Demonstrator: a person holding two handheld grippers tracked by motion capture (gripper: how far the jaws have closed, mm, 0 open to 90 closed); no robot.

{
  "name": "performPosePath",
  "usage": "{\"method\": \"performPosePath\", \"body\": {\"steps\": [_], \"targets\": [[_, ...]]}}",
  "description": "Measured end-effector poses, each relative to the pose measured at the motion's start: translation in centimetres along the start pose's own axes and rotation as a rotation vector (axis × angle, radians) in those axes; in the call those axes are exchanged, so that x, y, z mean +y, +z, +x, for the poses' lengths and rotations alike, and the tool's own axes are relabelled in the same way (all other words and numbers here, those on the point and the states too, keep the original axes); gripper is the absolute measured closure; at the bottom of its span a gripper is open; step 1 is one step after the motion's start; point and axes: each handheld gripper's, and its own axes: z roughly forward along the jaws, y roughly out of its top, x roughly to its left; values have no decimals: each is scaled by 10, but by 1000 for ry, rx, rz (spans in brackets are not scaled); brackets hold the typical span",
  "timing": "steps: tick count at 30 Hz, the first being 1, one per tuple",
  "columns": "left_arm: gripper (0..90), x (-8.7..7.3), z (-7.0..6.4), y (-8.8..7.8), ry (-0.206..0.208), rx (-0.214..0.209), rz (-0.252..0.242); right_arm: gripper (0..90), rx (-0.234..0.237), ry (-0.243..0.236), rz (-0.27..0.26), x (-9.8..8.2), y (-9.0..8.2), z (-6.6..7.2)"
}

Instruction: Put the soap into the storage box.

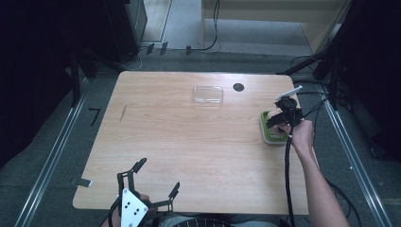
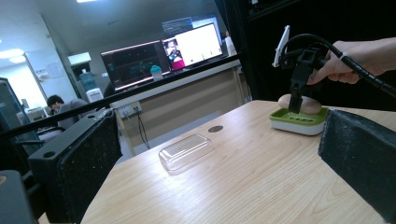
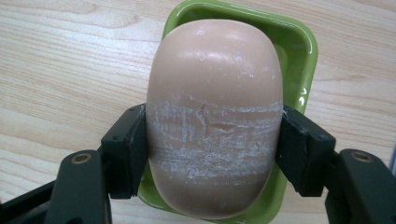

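A peach-coloured soap bar [image 3: 215,93] with a whitish scuffed band lies in a green soap dish [image 3: 299,42] at the table's right side. My right gripper [image 3: 215,149] comes down over it, and its two black jaws press against the bar's two long sides. In the high view the right gripper [image 1: 283,118] stands over the dish [image 1: 269,138]. From the left gripper view, the soap [image 2: 306,103] sits in the dish [image 2: 299,122] under that gripper. My left gripper [image 1: 158,176] rests open at the table's front edge, with nothing between its jaws.
A clear plastic lid [image 1: 207,95] lies at the far middle of the wooden table [image 1: 189,146], with a round black grommet [image 1: 238,87] to its right. The right gripper's cable [image 1: 287,179] trails back along the forearm.
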Motion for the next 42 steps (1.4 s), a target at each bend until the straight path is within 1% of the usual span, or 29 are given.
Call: {"method": "performPosePath", "body": {"steps": [2,11,14,16,17,22,25,28,30,34,40,42], "targets": [[0,0,0,0,-1,-1,-1,338,7,8,3,0,2,0],[0,0,0,0,0,-1,0,338,-3,13,1,0,9,2],[0,0,0,0,-1,0,0,337,-7,24,-4,1,12,2],[0,0,0,0,-2,1,-1,338,-3,22,-5,1,14,1],[0,0,0,0,-2,0,0,337,-1,30,-5,1,15,1],[0,0,0,0,-3,1,0,338,-8,37,5,0,18,-2],[0,0,0,0,0,-1,0,338,-10,53,10,0,20,-3],[0,0,0,0,0,0,0,338,-7,49,12,-1,23,-4],[0,0,0,0,-1,0,0,338,-3,60,10,-1,24,-4],[0,0,0,0,0,-1,0,338,-8,67,6,-1,25,-5],[0,0,0,0,0,-2,0,342,-10,77,21,-1,27,-4],[0,0,0,1,-1,-2,0,345,-11,73,22,-1,28,-4]]}}
